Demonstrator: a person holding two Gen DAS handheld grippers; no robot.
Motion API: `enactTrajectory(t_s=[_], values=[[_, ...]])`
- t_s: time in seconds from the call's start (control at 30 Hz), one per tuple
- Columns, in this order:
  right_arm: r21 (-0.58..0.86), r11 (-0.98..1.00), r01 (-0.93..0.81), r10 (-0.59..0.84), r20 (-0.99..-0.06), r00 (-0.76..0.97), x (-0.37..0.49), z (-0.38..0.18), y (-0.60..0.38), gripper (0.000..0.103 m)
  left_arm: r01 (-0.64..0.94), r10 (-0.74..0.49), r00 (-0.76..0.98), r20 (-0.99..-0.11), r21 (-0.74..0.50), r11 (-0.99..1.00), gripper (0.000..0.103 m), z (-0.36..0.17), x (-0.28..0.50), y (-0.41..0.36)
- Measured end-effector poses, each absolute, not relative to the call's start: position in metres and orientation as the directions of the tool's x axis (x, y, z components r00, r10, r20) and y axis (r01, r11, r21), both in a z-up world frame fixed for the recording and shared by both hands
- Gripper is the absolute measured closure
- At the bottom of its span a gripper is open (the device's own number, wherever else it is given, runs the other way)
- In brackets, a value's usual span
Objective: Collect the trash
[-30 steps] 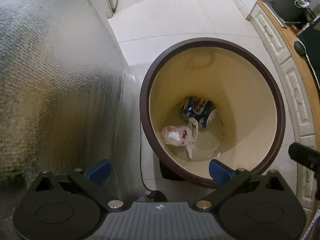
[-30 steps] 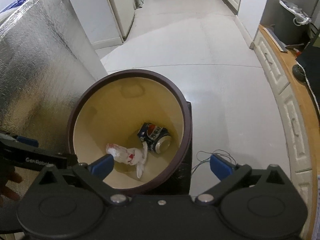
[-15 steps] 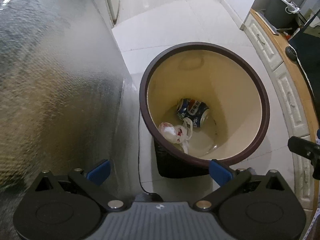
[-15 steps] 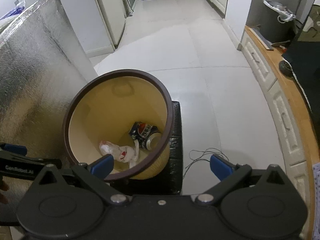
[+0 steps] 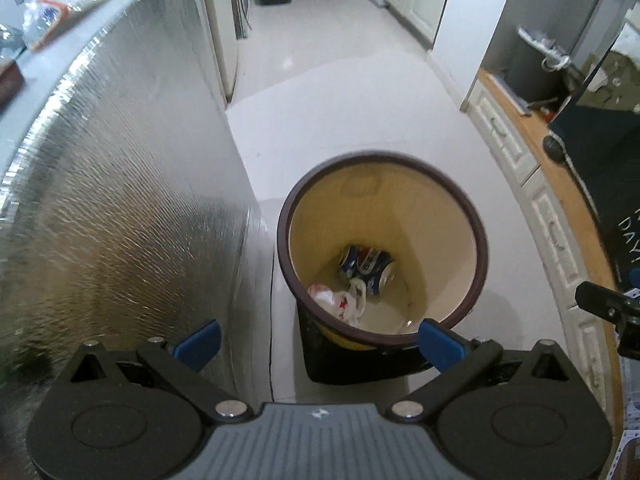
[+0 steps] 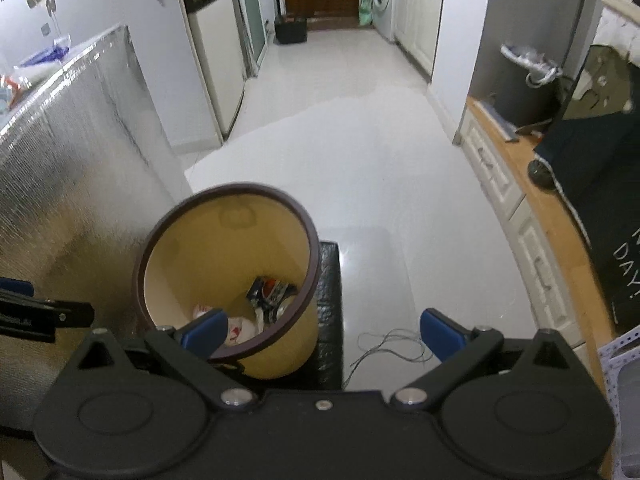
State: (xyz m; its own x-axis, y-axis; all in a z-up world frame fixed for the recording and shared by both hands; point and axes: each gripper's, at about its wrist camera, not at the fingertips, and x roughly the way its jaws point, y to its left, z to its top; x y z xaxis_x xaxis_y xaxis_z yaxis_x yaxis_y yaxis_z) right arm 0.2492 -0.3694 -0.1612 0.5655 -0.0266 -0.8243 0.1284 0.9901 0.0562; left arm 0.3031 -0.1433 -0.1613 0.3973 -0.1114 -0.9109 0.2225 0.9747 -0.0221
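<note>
A round bin with a dark brown rim (image 5: 476,232) and cream inside stands on a black stool (image 5: 320,364) on the floor. In it lie a crushed blue soda can (image 5: 368,266) and a crumpled white plastic bag (image 5: 340,302). My left gripper (image 5: 320,342) is open and empty, high above and behind the bin. My right gripper (image 6: 322,332) is open and empty, to the right of the bin (image 6: 308,232). The can (image 6: 272,294) and the bag (image 6: 240,330) show there too.
A silver foil-covered counter side (image 5: 120,208) rises at the left, with plastic litter (image 5: 60,4) on top. A white drawer cabinet with a wooden top (image 6: 516,184) runs along the right. A thin cable (image 6: 388,346) lies on the white tile floor (image 6: 340,140).
Both grippers have risen and pulled back from the bin, which now looks smaller and lower in both views. Both stay open and empty.
</note>
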Motion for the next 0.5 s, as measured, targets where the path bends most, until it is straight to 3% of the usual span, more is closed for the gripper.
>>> enactTrajectory(t_s=[0.5], values=[[0.034, 0.99, 0.135, -0.076, -0.677, 0.732, 0.202, -0.102, -0.361, 0.0, 0.218, -0.168, 0.637, -0.753, -0.033, 0.975, 0.0, -0.075, 0.246, -0.123]])
